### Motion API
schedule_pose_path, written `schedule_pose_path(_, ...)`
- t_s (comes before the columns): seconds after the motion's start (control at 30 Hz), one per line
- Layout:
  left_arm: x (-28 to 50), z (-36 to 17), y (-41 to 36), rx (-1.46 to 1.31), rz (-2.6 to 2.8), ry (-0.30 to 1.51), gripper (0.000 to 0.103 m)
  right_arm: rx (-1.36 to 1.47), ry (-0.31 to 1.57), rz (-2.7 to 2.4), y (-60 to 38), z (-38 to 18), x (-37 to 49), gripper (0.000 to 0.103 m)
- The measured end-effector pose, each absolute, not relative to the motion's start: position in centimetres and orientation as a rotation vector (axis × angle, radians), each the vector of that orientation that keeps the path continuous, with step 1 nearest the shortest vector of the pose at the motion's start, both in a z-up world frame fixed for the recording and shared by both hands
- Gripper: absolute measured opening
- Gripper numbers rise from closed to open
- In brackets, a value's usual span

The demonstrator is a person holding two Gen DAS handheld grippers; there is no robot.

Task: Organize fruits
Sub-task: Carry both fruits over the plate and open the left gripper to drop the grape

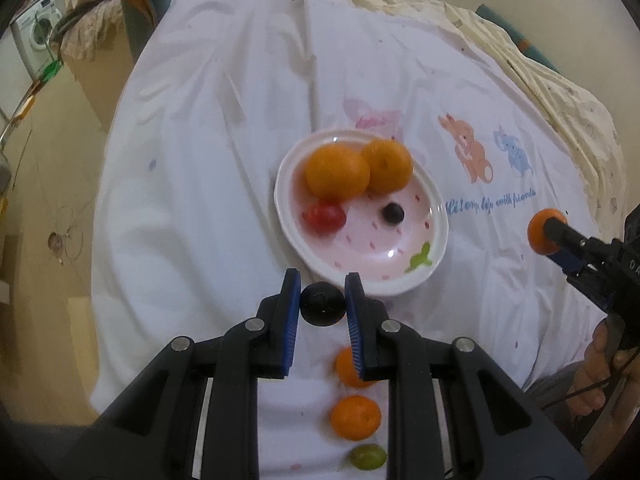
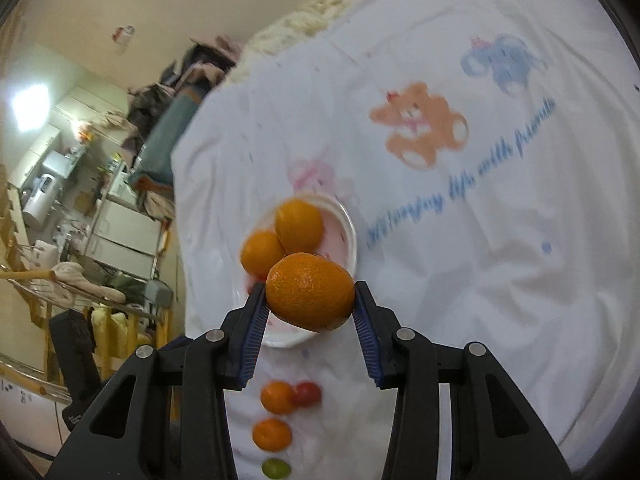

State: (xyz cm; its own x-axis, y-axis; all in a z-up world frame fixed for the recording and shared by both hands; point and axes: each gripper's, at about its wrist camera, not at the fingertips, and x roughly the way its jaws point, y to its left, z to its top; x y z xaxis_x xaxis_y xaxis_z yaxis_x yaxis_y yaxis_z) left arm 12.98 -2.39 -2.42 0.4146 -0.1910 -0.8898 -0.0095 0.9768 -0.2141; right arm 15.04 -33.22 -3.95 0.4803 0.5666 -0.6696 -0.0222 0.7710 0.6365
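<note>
My left gripper is shut on a dark grape, held just in front of the near rim of a white and pink plate. The plate holds two oranges, a red tomato and a dark grape. My right gripper is shut on an orange, held above the plate's near side. It also shows at the right of the left wrist view. Loose on the cloth lie two small oranges, a green grape and a red tomato.
The fruit lies on a white cloth printed with cartoon animals and blue writing, spread over a bed. The cloth drops off at the left to a beige floor. A washing machine and clutter stand far left.
</note>
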Motion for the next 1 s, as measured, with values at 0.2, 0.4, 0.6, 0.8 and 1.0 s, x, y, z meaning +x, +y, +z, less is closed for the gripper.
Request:
schedule_pose_path(0.2,15.7,-2.2,-2.7,-0.191,-0.117,1.134,0.019,0.692,1.056,0.44,-33.1,-5.3,17.8,0.044)
schedule_pose_path(0.4,18.4,-3.5,-4.3,-0.201,-0.132,1.163,0.019,0.656,1.111,0.438,-32.1,-6.7,20.3,0.044)
schedule_pose_path(0.6,19.9,-5.4,-6.1,-0.191,-0.146,1.198,0.019,0.584,1.174,0.435,-30.3,-8.6,22.4,0.044)
schedule_pose_path(0.8,20.7,-6.8,-6.7,-0.166,-0.13,1.195,0.019,0.503,1.224,0.45,-28.2,-10.1,23.6,0.045)
schedule_pose_path(1.0,21.4,-7.6,-7.6,-0.108,-0.131,1.182,0.02,0.499,1.256,0.444,-27.9,-11.1,23.5,0.045)
